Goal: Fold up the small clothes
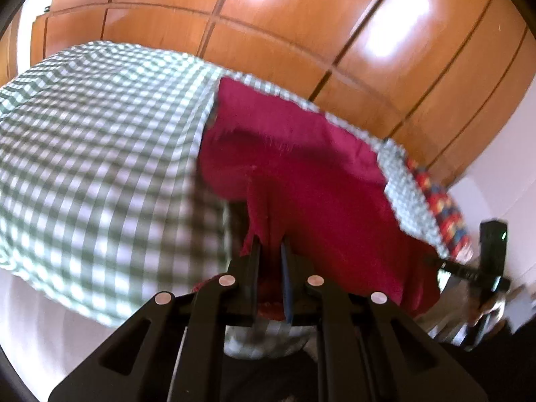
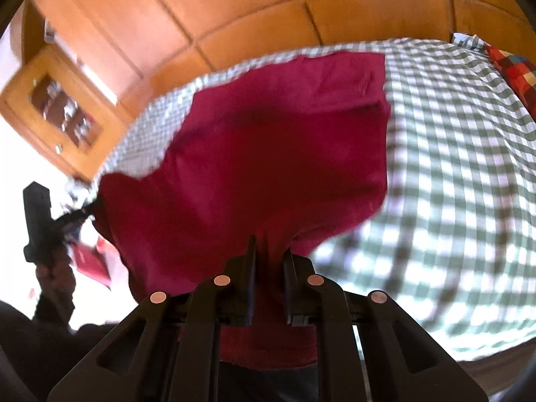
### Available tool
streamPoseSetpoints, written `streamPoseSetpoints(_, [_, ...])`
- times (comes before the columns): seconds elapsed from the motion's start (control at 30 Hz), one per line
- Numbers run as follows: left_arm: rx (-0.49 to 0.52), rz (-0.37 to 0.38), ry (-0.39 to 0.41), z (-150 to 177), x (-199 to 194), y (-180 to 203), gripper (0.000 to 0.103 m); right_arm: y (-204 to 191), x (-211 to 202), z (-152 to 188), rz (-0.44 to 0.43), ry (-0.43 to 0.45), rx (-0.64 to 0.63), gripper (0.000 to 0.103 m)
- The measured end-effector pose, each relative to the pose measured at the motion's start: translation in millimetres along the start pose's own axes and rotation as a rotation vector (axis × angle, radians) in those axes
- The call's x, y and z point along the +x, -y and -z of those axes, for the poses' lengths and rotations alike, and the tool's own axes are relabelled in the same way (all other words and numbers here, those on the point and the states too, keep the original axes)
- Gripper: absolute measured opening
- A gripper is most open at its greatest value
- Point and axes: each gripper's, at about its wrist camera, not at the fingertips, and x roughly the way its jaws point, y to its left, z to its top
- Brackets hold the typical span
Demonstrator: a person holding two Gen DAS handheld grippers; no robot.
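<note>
The garment (image 2: 268,154) lies on the bed (image 2: 452,167), its near edge lifted off it between the two grippers. The left gripper (image 1: 271,251) holds one near corner, the right gripper (image 2: 269,251) the other. Behind the bed stands a wardrobe (image 1: 301,33); a pillow (image 2: 512,67) lies at the bed's far right.

A home bedroom is shown. A bed (image 1: 100,154) is covered by a green-and-white checked sheet (image 2: 452,154), on which a red garment (image 2: 268,154) is spread. Behind the bed, the wall is filled by a glossy wooden wardrobe (image 1: 301,23) divided into door panels by dark grooves. A pillow (image 2: 512,70) in coloured squares is seen at the bed's far end. In the right wrist view, a small wooden cabinet (image 2: 57,110) with a glass door is seen beside the wardrobe, with blurred items inside.
</note>
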Motion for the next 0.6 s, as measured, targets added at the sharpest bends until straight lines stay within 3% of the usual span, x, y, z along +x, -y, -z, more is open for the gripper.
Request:
streamPoseSetpoints(0.1, [-0.038,0.031,0.017,-27,19,-2,0.01,18,2,-21,0.006,0.041,0.064,0.012])
streamPoseSetpoints(0.4, [-0.076,-0.007,0.002,-98,91,-6,0.015,77,31,-75,0.068,0.079,0.213,0.013])
streamPoseSetpoints(0.43, [-0.097,-0.015,0.001,-107,99,-8,0.018,80,36,-81,0.066,0.08,0.222,0.019])
streamPoseSetpoints(0.47, [-0.132,-0.032,0.015,-115,103,-11,0.036,83,39,-84,0.051,0.083,0.231,0.026])
streamPoseSetpoints(0.5, [-0.153,-0.032,0.031,-120,103,-16,0.051,84,39,-85,0.032,0.089,0.243,0.054])
streamPoseSetpoints(0.53, [-0.172,-0.031,0.057,-125,103,-19,0.055,86,35,-88,0.022,0.116,0.261,0.078])
streamPoseSetpoints(0.6, [-0.193,-0.046,0.092,-131,98,-28,0.056,90,18,-89,-0.011,0.188,0.284,0.082])
